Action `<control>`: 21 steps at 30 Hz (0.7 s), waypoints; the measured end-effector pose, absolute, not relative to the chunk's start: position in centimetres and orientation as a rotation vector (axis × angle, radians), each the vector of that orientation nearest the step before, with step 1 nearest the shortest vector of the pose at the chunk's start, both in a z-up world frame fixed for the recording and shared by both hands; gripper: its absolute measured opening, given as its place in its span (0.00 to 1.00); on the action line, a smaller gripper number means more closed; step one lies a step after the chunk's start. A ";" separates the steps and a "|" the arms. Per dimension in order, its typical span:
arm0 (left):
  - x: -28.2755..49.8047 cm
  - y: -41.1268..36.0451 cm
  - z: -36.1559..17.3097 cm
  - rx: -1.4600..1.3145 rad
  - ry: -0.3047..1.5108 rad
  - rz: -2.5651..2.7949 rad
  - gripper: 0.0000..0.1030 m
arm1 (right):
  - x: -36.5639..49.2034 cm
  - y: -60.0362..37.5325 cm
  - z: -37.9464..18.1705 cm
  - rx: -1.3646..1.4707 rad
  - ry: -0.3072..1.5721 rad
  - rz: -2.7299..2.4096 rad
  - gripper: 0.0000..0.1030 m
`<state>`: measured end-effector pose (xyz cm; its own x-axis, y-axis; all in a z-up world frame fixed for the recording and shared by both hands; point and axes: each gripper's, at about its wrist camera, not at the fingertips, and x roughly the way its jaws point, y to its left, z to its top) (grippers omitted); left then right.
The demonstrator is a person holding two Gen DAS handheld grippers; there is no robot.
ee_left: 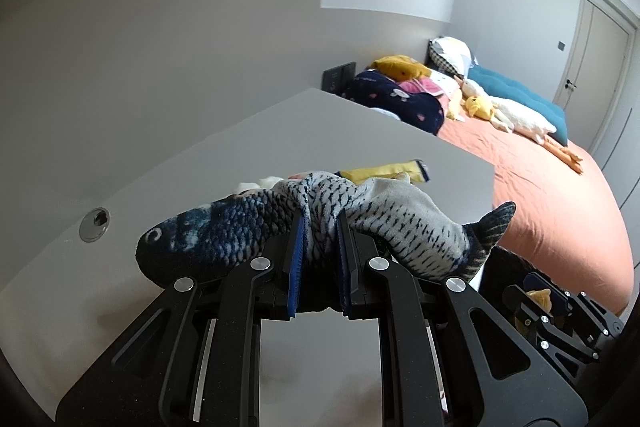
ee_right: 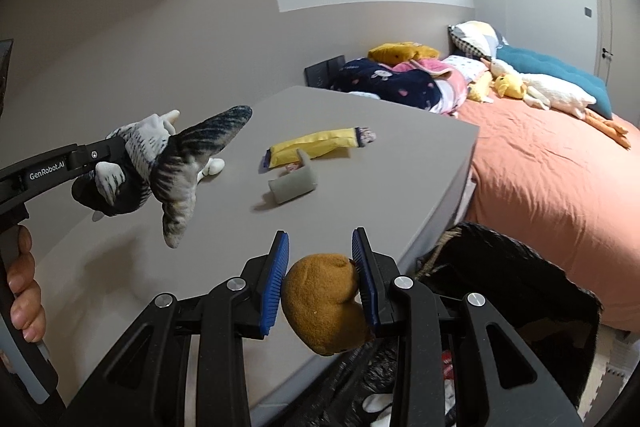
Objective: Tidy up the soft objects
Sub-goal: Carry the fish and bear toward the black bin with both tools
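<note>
Up above the grey table (ee_right: 360, 187), the left gripper (ee_left: 320, 231) pinched a plush fish (ee_left: 248, 227) across its middle, the blue pads squeezing the cloth into a narrow waist. That fish was printed with scales, dark blue and near black at the head end with a curled white eye mark, paling to grey-white with short dark dashes toward the tail, which ended in a dark ribbed fin. From the right wrist view it hung clear of the table, head and tail drooping to either side of the jaws, with a hand (ee_right: 22, 287) wrapped on the gripper's handle at the left edge.

The right gripper (ee_right: 322, 255) was clamped on a brown plush toy (ee_right: 324, 303), a rounded, fuzzy, mustard-brown lump pressed between both blue pads and bulging out below them; what creature it was I could not tell.

On the table lay a yellow plush packet (ee_right: 316, 145) with dark ends, a small grey folded piece (ee_right: 292, 185) just in front of it, and a little white plush (ee_right: 214, 167) partly hidden behind the fish.

Beside the table's near corner, below the right gripper, stood a bin lined with a black bag (ee_right: 500, 291); inside it only scraps of white and red showed, too dark to name.

Beyond lay a bed (ee_right: 540, 179) under an orange sheet, piled at its head with pillows and plush toys.
</note>
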<state>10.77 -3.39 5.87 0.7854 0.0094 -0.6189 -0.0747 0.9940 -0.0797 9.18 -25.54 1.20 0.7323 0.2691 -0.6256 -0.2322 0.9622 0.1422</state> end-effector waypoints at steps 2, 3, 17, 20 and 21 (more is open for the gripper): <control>10.4 -3.8 5.8 -0.101 0.667 0.038 0.14 | 8.7 -26.2 1.3 0.060 0.694 0.266 0.34; 10.2 -4.0 5.8 -0.099 0.669 0.034 0.14 | 8.6 -26.5 1.3 0.062 0.694 0.263 0.34; 9.2 -8.8 5.2 -0.060 0.683 -0.051 0.14 | 5.2 -31.2 1.6 0.108 0.669 0.176 0.34; 9.0 -10.0 5.1 -0.047 0.682 -0.071 0.14 | 4.6 -32.4 1.8 0.116 0.660 0.153 0.34; 8.9 -10.5 5.1 -0.041 0.683 -0.079 0.14 | 4.4 -32.7 1.9 0.120 0.658 0.146 0.34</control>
